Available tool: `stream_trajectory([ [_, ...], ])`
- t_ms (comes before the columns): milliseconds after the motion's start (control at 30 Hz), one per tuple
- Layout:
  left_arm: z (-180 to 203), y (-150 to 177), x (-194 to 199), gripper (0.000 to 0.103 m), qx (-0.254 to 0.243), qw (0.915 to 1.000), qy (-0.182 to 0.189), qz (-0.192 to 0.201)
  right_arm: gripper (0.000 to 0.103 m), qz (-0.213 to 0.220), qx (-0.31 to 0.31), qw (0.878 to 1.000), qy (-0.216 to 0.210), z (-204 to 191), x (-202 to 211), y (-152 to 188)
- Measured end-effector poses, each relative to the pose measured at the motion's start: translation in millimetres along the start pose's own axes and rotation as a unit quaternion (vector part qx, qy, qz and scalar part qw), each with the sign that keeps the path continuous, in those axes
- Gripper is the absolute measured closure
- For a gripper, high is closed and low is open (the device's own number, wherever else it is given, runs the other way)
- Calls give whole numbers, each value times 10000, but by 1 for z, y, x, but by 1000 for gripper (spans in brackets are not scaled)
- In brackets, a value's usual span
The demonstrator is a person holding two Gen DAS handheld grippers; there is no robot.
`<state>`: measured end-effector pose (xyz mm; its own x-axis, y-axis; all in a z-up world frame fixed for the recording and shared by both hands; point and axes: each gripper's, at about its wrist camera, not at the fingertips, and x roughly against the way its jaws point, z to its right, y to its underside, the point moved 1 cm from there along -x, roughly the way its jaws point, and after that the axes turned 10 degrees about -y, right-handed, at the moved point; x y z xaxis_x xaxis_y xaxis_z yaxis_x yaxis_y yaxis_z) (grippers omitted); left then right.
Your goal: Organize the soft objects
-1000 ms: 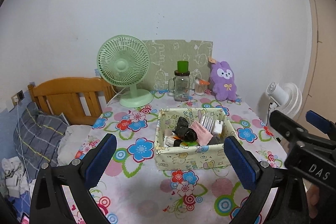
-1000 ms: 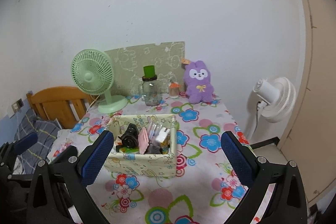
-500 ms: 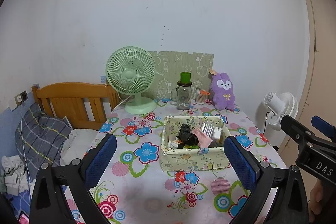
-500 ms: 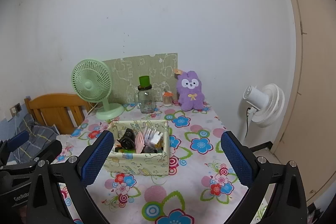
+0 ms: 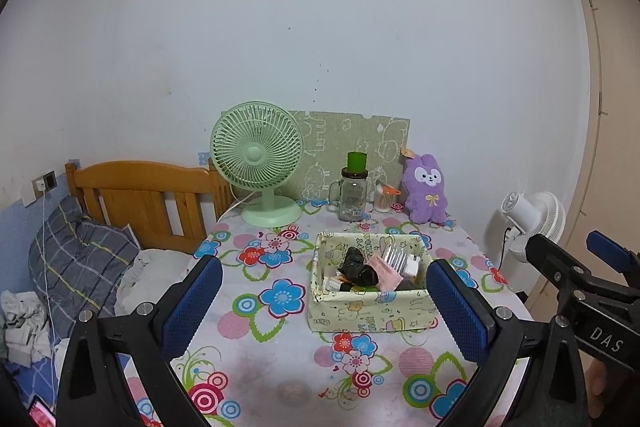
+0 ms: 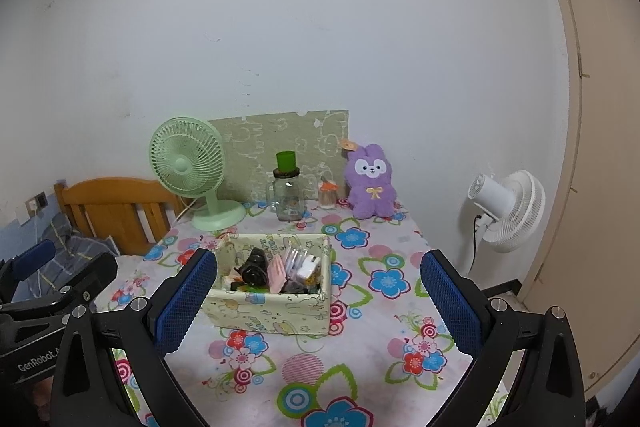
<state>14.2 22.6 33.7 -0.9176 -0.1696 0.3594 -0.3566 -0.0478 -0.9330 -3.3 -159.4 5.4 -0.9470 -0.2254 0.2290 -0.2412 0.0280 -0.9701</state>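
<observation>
The left gripper and right gripper are held wide apart, empty. Small clutter is packed in the fabric box; the purple plush rabbit is propped upright behind it against the wall.

Both grippers spread wide, holding nothing.

The left gripper has its blue-padded fingers far apart, and nothing lies between them. To its right, a little ahead, the right gripper shows as a black frame with a blue tip (a bit of hand visible beneath it). The right gripper is equally splayed, pads apart, with the left gripper at its left.
</observation>
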Motion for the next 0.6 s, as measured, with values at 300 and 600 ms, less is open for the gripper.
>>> stream_trajectory([
  [300, 1, 1, 1, 0, -18, 10000, 56, -7, 0, 25, 11, 10000, 55, -1, 4, 0],
  [600, 1, 1, 2, 0, -23, 10000, 44, -26, 0, -26, -1, 10000, 51, -1, 2, 2],
])
